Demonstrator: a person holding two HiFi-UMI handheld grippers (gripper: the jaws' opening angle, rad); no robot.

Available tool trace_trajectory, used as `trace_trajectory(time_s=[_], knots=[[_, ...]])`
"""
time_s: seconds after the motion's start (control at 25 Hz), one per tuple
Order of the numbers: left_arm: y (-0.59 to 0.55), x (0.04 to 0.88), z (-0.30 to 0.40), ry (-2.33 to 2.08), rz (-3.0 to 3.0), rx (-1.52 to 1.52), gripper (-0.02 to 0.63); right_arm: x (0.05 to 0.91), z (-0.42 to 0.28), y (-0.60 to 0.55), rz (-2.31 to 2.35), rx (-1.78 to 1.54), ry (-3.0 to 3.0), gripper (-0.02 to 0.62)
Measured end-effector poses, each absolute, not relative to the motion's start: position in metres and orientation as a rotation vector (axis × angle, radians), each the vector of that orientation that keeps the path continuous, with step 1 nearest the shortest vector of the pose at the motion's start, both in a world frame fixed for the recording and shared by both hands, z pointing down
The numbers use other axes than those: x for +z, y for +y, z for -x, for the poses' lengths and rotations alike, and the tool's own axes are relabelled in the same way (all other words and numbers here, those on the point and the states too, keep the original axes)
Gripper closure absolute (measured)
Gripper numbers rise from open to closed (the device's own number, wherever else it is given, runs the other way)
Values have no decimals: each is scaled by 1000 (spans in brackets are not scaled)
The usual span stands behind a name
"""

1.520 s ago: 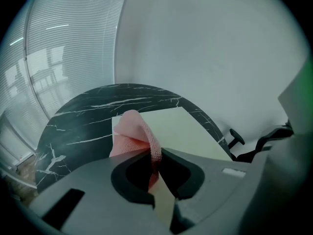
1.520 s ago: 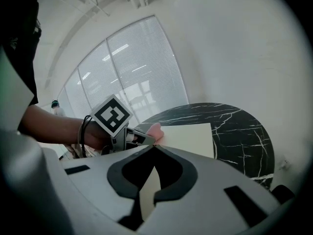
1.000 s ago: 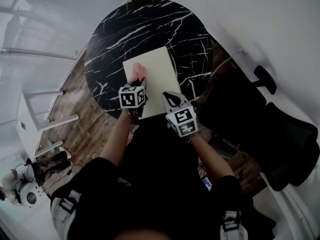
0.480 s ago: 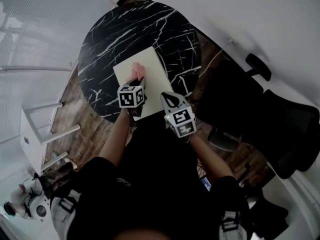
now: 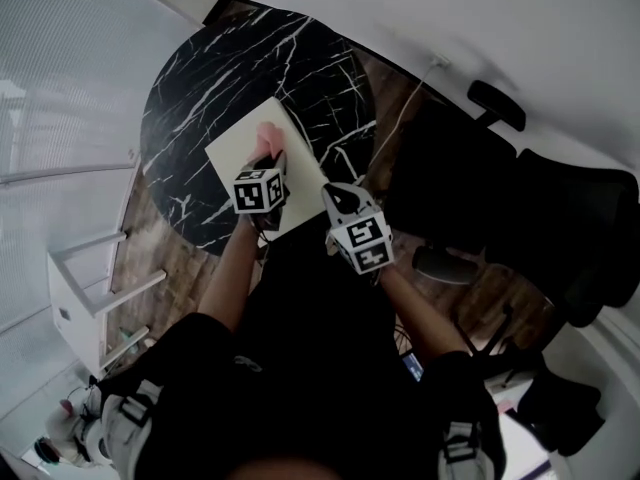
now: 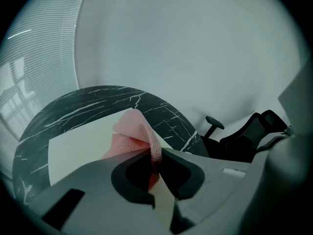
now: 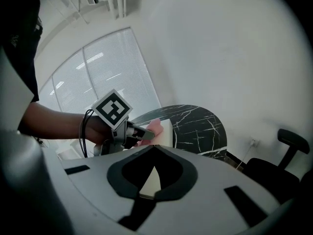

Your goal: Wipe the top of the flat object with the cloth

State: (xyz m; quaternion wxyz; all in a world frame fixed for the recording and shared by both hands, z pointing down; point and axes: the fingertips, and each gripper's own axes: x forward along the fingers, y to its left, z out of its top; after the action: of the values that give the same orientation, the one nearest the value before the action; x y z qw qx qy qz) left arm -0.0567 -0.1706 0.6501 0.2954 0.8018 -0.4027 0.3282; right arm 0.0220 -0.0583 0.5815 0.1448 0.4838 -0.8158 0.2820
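A pale cream flat board (image 5: 240, 153) lies on the round black marble table (image 5: 200, 78). A pink cloth (image 5: 268, 138) rests on the board's top. My left gripper (image 5: 272, 163) is shut on the cloth (image 6: 131, 131), whose fold runs down between the jaws, and the board (image 6: 78, 148) spreads out under it. My right gripper (image 5: 341, 197) hovers at the board's near right corner, shut and holding nothing. In the right gripper view its jaws (image 7: 153, 147) meet, with the left gripper (image 7: 142, 135) and cloth (image 7: 156, 127) beyond them.
Black office chairs (image 5: 570, 228) stand to the right of the table, and another chair (image 6: 249, 136) shows past the table's edge. A white shelf unit (image 5: 85, 288) stands on the wood floor at the left. A cable (image 5: 405, 108) runs along the wall.
The left gripper has slid the cloth a little to the right across the board. The head view has shifted, so table and board sit further left. The right gripper has held its place.
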Motion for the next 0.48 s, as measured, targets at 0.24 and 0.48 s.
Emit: trace_trajectory(time_s=[0.24,0.48], knots=[[-166,650,34,-1024,-2168,894,586,583,-40,-52,-1452,828,-2323,600],[-163,650,19,-992,-2185,911,586,581,-51,-49,-1486,835,-2313,600]])
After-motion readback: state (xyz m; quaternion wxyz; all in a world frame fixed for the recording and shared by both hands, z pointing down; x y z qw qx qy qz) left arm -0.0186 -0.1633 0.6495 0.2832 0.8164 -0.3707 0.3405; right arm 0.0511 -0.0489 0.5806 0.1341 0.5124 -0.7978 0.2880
